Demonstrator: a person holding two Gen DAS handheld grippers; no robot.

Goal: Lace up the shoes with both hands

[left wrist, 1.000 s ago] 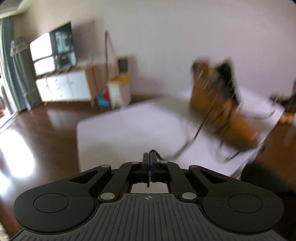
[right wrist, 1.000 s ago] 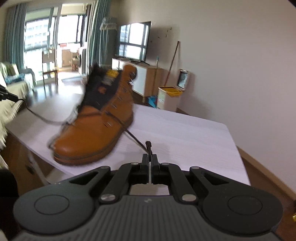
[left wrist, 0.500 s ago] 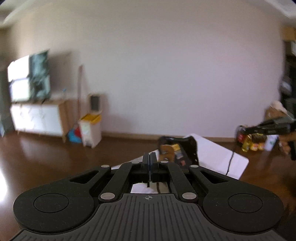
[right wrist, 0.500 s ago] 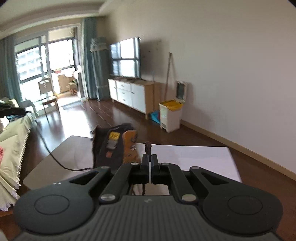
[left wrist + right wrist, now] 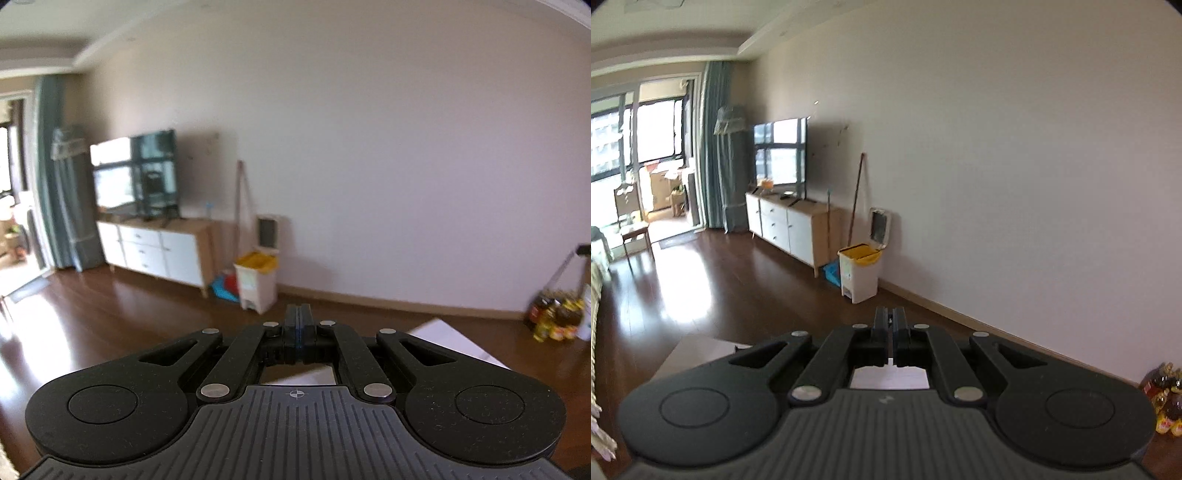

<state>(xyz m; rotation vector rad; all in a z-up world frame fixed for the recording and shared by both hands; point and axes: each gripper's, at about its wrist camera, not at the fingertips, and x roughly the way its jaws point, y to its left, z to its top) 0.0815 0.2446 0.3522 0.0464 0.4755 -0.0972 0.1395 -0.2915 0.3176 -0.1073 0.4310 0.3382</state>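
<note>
The shoe is out of sight in both views. My left gripper (image 5: 299, 314) is shut, its fingers pressed together high above the white table (image 5: 450, 341); no lace shows at its tips. My right gripper (image 5: 890, 317) is shut too, with only a hairline slit between its fingers, above the same table (image 5: 698, 349). At the right edge of the left wrist view a dark tip (image 5: 584, 250) pokes in, and a thin taut shoelace (image 5: 557, 275) slants down and left from it.
A white TV cabinet (image 5: 783, 225) with a television stands along the far wall. Beside it are a white bin with a yellow rim (image 5: 858, 273) and a broom. Bottles (image 5: 554, 319) stand on the dark wooden floor at the right. A window and chair are at the left.
Both grippers have risen well above the table. The brown boot and the lace ends, seen at the fingertips one second ago, have dropped out of both views.
</note>
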